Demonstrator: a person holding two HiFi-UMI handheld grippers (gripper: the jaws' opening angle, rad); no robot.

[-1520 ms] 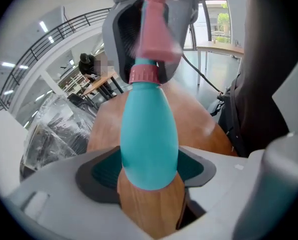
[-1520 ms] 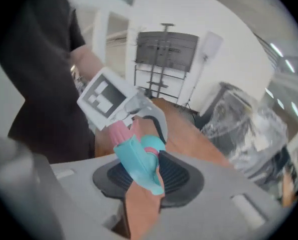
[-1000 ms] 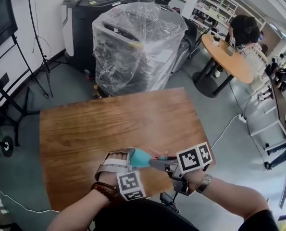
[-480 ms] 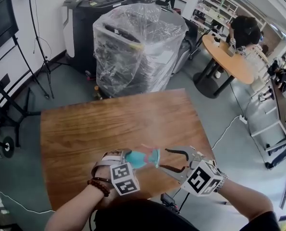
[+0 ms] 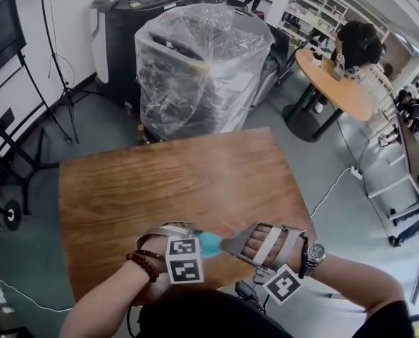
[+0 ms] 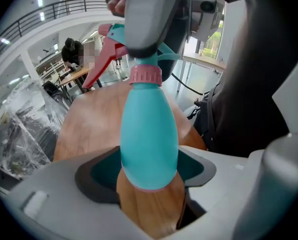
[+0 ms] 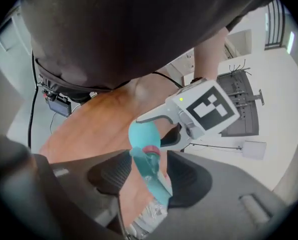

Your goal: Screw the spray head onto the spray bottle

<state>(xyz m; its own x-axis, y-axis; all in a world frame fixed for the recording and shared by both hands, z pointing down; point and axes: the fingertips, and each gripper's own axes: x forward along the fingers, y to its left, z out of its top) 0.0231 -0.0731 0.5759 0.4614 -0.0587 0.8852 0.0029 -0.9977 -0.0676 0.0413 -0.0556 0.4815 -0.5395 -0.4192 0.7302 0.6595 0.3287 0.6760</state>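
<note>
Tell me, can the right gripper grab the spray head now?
Probably yes. The right gripper has just been opening its jaws; they stand apart with the spray head between them, nothing blocking. The head sits on the spray bottle, which the left gripper holds.

grey floor [image 5: 89, 129] | wooden table [image 5: 174, 182] | plastic-wrapped machine [image 5: 198, 65] | round table [image 5: 336, 83]

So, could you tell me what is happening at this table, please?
A person is working with two hand-held grippers over a wooden table. The left tongs are clamped on the body of a teal spray bottle. The spray head already sits on the bottle's neck, between the right tongs, which have just been opening and now stand open around it. Whether the head is screwed fully tight cannot be told.
</note>
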